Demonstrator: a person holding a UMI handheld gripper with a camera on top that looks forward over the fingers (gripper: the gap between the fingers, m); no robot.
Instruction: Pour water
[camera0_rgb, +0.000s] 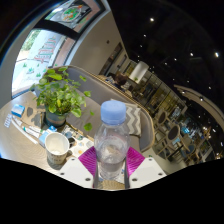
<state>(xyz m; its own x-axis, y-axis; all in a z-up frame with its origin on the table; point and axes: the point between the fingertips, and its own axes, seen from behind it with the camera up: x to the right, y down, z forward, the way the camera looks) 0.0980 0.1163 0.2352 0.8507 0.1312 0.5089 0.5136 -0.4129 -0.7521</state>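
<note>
Gripper view: looking forward along the two fingers, and the bottle is our landmark here.
Bottle: clear plastic, pale blue cap on top, standing upright right in the middle, base down between the fingers.
Hand-held gripper: closed in narrow on the bottle, both sides hugging its lower body and holding it.
Pads: magenta, one showing to the left of the bottle, one to the right, both pressed up against its wall.
Water: the bottle looks clear right through; the level inside is hard to read from this angle, so I won't call it.
Cup: small, white, open top, sitting left of the bottle and apart from it, on the worktop.
Potted plant: green and leafy in a dark pot, left of the bottle and beyond the cup, its leaves reaching as high as the bottle cap.
Worktop: light surface with a curved edge, spreading out left of the bottle, carrying the cup and the plant.
Small items: a few bluish things lie on the worktop far left of the bottle, near the plant pot; too small to name.
Seating: a pale curved chair or booth back, just behind the bottle to the right.
Room beyond: dark ceiling with small spot lights well above the bottle, dim furniture off to its right.
Wall pictures: framed panels high up, left of the bottle, above the plant.
</note>
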